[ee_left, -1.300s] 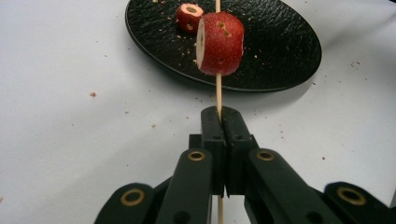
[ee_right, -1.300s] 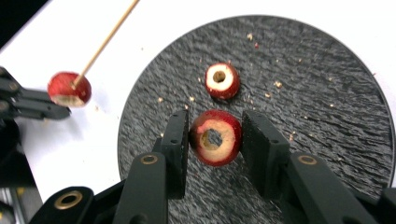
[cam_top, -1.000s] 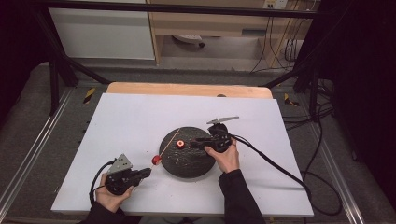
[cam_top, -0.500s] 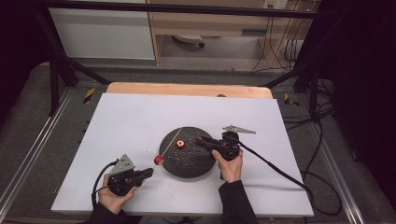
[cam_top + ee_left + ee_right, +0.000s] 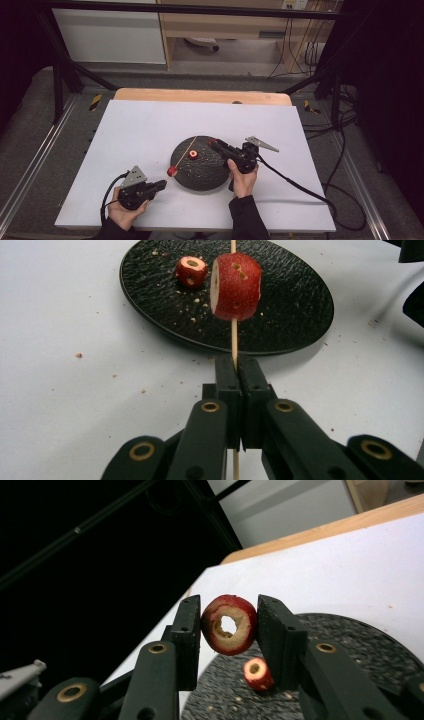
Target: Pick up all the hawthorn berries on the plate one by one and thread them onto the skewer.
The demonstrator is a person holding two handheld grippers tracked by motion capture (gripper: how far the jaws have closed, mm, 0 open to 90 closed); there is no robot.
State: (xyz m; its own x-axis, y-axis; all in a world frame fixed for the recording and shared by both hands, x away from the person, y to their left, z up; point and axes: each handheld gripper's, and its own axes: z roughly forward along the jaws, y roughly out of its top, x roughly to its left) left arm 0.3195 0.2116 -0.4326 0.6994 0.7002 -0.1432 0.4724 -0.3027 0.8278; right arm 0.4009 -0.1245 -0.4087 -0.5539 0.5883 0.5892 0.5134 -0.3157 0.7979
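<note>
Where the white table (image 5: pixel 150 130) fills the middle of the high view, a round black plate (image 5: pixel 200 172) sits just below centre, with crumbs scattered over it. At the lower left of that frame the left gripper (image 5: pixel 159 185) rests low in a hand (image 5: pixel 125 212), its jaws pressed together on a thin wooden skewer (image 5: pixel 233 342). Seen in the left gripper view, the skewer runs up the centre and carries a red fruit chunk (image 5: pixel 236 286) with a pale cut face. Right of the plate, the right gripper (image 5: pixel 214 144) reaches over its upper edge; its jaws stand partly apart, clamping a hollow red fruit ring (image 5: pixel 229 624). Smallest, a cored red fruit piece (image 5: pixel 191 271) lies on the plate, upper left in the left gripper view.
</note>
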